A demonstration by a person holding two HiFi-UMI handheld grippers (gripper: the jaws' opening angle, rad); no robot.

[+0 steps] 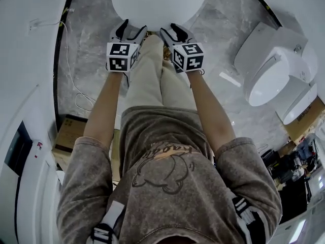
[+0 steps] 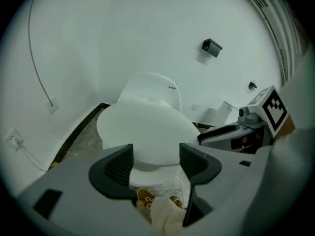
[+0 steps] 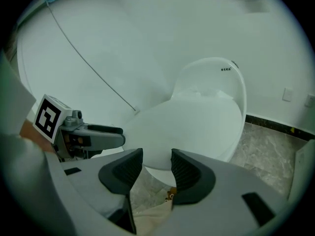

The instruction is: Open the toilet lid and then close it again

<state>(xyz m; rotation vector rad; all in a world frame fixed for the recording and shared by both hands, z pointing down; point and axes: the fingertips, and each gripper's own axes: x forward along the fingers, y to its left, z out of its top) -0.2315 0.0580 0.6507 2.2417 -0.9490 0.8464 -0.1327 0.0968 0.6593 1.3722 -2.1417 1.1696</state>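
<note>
The white toilet lid [image 1: 160, 1] lies down, shut over the bowl, at the top of the head view; it fills the middle of the left gripper view as the lid [image 2: 142, 127] and of the right gripper view as the lid [image 3: 197, 122]. My left gripper [image 1: 133, 30] hovers just short of the lid's near edge, open, with nothing between its jaws [image 2: 156, 163]. Close beside it on the right, my right gripper [image 1: 172, 32] stands open with a narrower gap, also empty [image 3: 157, 168]. Neither touches the lid.
A second white toilet [image 1: 269, 75] stands on the marble floor at right, with cartons behind it. A cardboard box [image 1: 68, 133] and a thin cable [image 1: 76, 93] lie at left by the white wall. The person's legs and shoes [image 2: 145, 198] are right below the grippers.
</note>
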